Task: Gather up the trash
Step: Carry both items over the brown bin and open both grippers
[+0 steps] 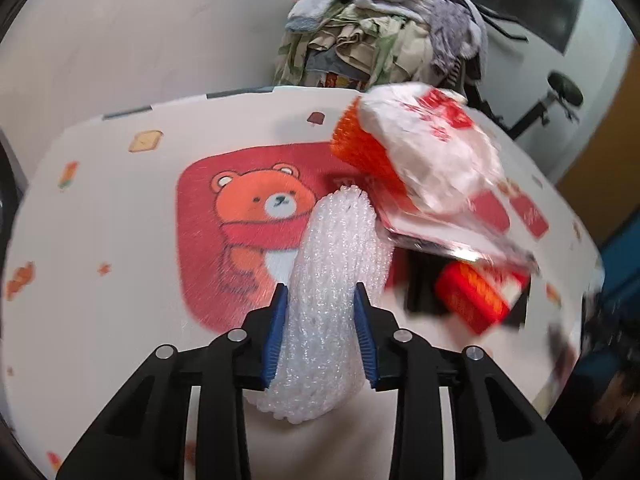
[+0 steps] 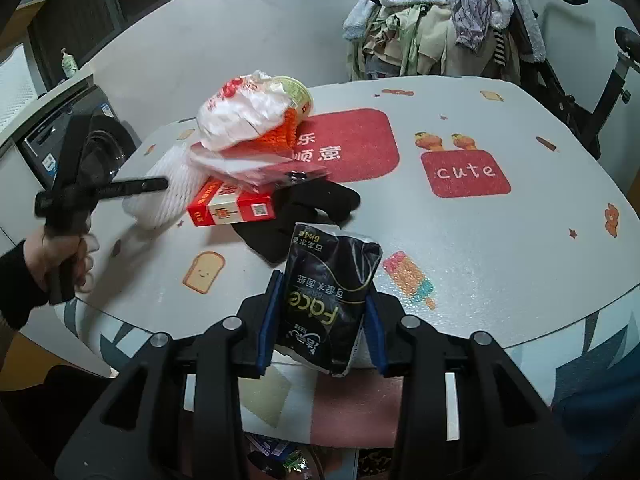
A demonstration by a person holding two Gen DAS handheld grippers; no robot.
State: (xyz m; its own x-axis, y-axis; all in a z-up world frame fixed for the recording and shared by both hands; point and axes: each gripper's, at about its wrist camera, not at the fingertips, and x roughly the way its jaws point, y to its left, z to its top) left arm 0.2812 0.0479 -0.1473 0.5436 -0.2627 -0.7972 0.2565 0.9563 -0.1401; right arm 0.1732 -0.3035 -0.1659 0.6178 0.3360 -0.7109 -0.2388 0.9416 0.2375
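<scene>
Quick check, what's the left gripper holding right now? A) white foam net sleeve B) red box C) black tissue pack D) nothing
A: in the left wrist view the left gripper has both blue pads pressed against the white foam net sleeve; the black tissue pack sits in the right gripper, and the red box lies on the table.

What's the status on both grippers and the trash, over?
Left gripper shut on white foam wrap. Right gripper shut on black tissue pack. Plastic bag, red box remain on table.
</scene>
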